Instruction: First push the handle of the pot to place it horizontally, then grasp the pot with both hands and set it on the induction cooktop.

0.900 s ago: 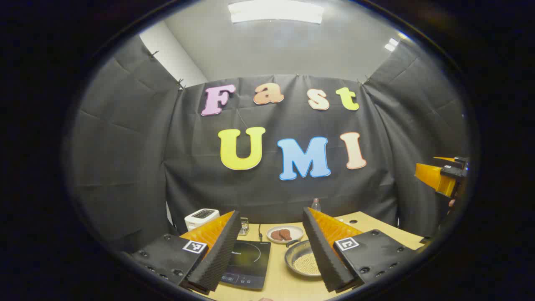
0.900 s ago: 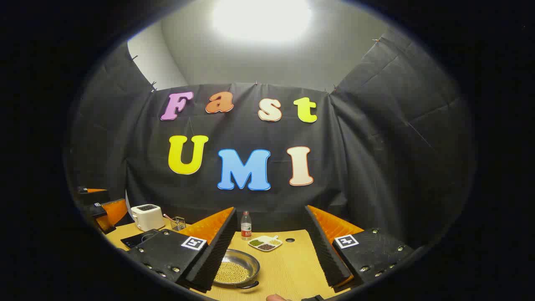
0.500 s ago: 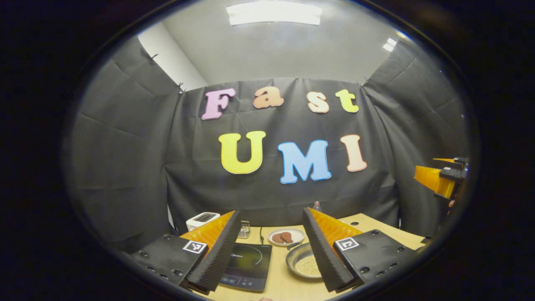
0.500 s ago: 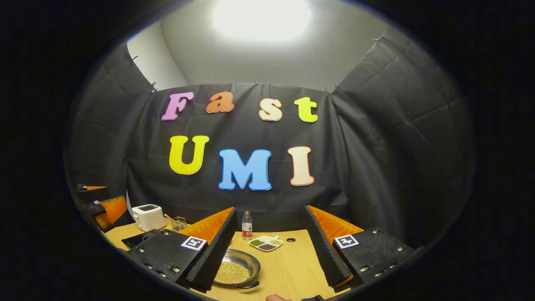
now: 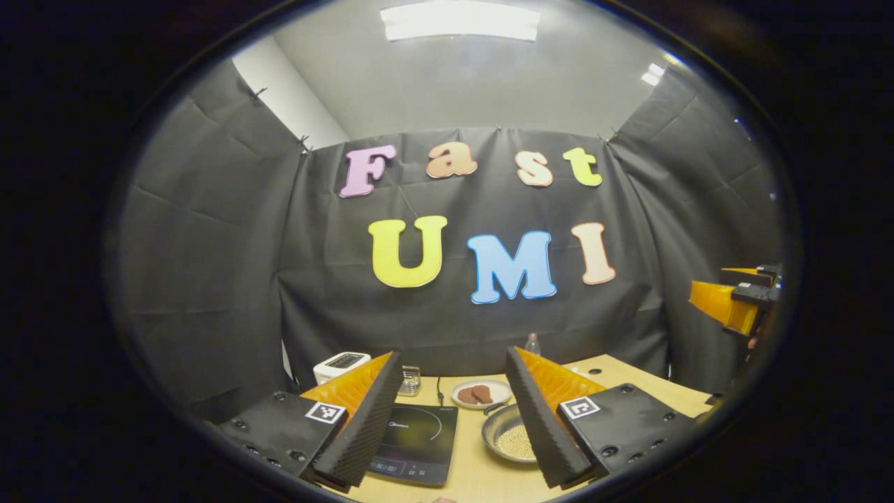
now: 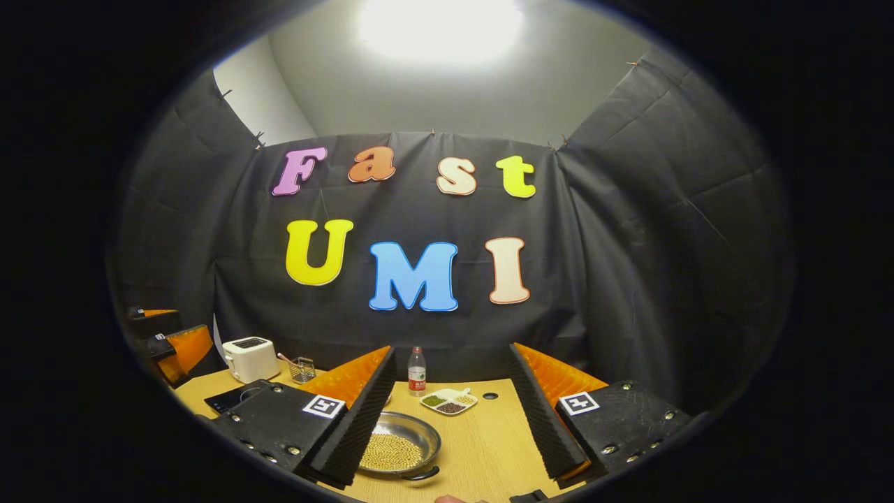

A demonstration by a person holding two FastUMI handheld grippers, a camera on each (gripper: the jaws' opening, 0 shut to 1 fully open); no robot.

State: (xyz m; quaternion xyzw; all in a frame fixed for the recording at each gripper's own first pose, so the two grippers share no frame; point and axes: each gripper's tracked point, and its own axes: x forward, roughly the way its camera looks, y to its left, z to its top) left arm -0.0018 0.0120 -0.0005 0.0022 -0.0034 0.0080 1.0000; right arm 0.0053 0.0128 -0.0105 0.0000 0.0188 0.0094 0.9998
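Note:
The pot (image 5: pixel 512 441) is a shallow steel pan holding small pale beans, standing on the wooden table (image 5: pixel 475 475) to the right of the black induction cooktop (image 5: pixel 415 443). In the left gripper view my right finger hides part of the pot, and a dark handle (image 5: pixel 494 407) points toward the back. My left gripper (image 5: pixel 452 355) hangs open above the table, short of both. In the right gripper view the pot (image 6: pixel 398 447) lies by my left finger, a black handle (image 6: pixel 420 475) on its near side. The right gripper (image 6: pixel 452 349) is open and holds nothing.
A plate of brown pieces (image 5: pixel 478 392), a white toaster (image 5: pixel 339 363), a small wire basket (image 5: pixel 410 381) and a bottle (image 5: pixel 532 342) stand at the back. A divided dish of beans (image 6: pixel 448 401) sits behind the pot. The other gripper (image 5: pixel 730 304) hangs far right.
Both views have shifted slightly: the pot and table sit a little higher and farther right in each. Both grippers stay open.

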